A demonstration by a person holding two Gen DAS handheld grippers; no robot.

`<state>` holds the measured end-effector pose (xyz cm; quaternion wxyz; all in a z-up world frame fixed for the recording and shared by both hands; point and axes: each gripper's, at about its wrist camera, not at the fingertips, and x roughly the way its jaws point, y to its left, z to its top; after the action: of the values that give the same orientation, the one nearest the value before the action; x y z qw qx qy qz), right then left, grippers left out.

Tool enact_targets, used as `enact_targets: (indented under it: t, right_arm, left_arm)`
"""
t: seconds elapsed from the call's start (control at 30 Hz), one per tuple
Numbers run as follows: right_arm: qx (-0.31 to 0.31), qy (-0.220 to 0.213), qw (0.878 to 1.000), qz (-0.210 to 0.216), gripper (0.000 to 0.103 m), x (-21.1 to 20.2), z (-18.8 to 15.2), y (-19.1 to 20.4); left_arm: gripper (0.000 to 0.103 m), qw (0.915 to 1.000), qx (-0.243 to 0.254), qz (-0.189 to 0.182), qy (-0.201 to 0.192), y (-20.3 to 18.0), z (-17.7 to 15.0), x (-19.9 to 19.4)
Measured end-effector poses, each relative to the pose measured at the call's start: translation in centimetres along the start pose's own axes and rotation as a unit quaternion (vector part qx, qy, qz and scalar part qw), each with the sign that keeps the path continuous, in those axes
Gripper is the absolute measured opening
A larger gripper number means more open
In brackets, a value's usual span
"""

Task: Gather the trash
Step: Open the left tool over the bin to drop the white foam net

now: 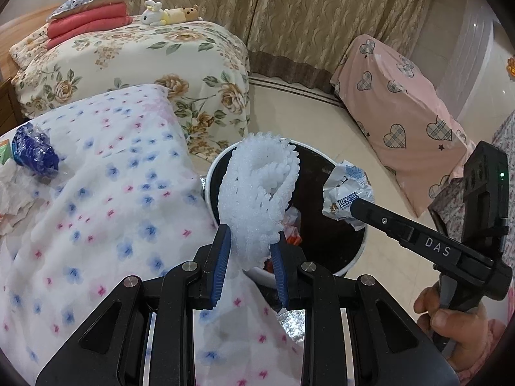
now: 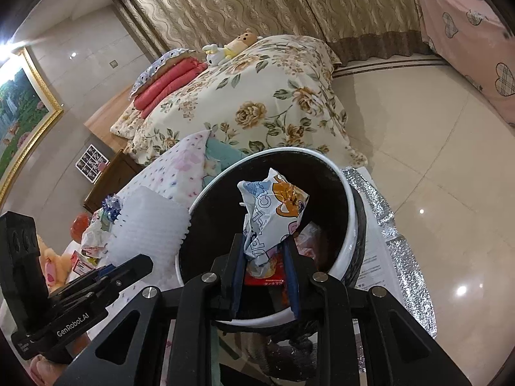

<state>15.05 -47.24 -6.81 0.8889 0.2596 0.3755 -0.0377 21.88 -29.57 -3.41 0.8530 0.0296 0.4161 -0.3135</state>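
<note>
Round trash bin (image 1: 349, 257), white rim, dark liner, stands on the floor beside a cloth-covered bench (image 1: 96, 193). Inside the bin: crumpled wrappers, red and orange packaging, some clear plastic (image 2: 309, 234); contents partly hidden by both tools. Left tongs (image 1: 249, 241) clenched on a white foam net sleeve (image 1: 257, 189), the kind used around fruit; it stands up from the blue pads and hangs over the near rim of the bin. Right tongs (image 2: 265, 247) clenched on a crumpled cartoon-printed wrapper (image 2: 273, 209), white with an orange figure and blue lettering, held above the bin's open mouth. Seen from the left wrist, the same wrapper sits at the tip of the right tool, over the far side of the bin. A hand (image 1: 450, 328) grips the right tool's handle. Still on the bench: a crushed blue plastic bottle (image 1: 33, 151) and crumpled paper (image 1: 13, 199) at the left edge, well apart from the bin. Silver foil sheet (image 2: 399, 251) lies on the floor just beside the bin.
</note>
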Motion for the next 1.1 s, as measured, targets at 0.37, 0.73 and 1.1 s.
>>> enact_targets:
  t: [0.37, 0.73, 1.1]
  right_arm:
    - [-0.003, 0.002, 1.0, -0.008, 0.025, 0.3, 1.1, -0.4]
    - [0.016, 0.003, 1.0, -0.015, 0.041, 0.2, 1.5, -1.6]
    - [-0.001, -0.007, 1.0, 0.005, 0.069, -0.4, 0.4, 0.9]
  left_arm:
    - [0.024, 1.0, 0.0, 0.003, 0.009, -0.6, 0.6, 1.4]
    - [0.055, 1.0, 0.003, 0.006, -0.001, -0.9, 0.8, 0.6]
    - [0.058, 0.9994, -0.026, 0.022, -0.008, 1.6, -2.0, -2.3]
